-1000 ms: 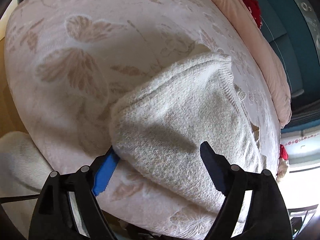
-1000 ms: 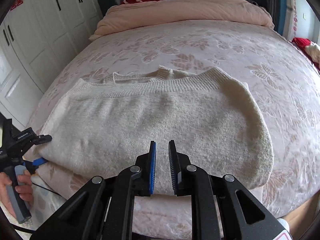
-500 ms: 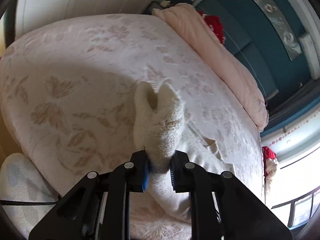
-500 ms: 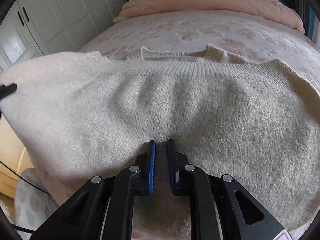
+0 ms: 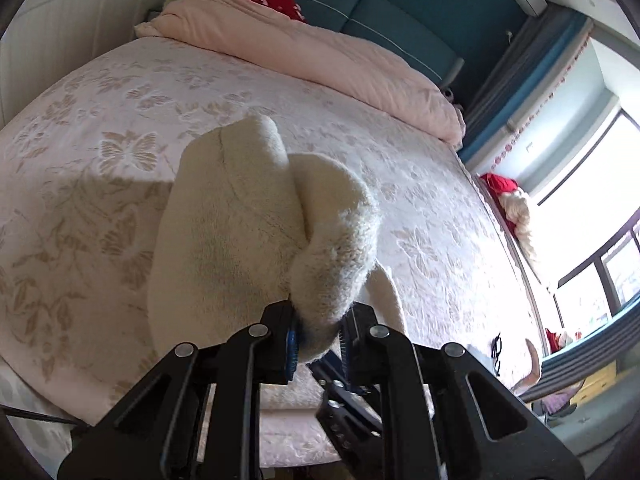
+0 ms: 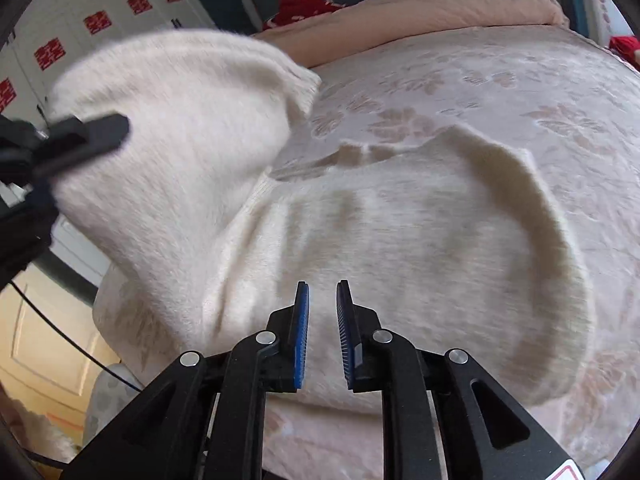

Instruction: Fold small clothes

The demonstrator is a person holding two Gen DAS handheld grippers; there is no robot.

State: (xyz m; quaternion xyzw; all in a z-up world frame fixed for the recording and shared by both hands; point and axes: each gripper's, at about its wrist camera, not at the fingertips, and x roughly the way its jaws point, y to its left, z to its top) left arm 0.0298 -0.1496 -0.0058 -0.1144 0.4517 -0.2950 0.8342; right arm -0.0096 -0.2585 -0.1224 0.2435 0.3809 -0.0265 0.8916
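The wide bed (image 5: 100, 92) with its pale pink flowered cover carries my work. A long peach quilt (image 5: 320, 56) lies rolled at its head. The cream fluffy knitted sweater (image 6: 420, 240) lies on the bed, and one side of it is raised in the air. My left claw (image 5: 316, 336) is clenched on that raised corner. My right claw (image 6: 322, 320) hovers over the sweater; its jaws are opening, with nothing between them.

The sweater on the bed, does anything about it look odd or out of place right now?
Nothing is damaged. The cream sweater is just lopsided: its left end is pinched and lifted off the bed by the left hand-held gripper, while the rest lies flat. That fits a fold under way.
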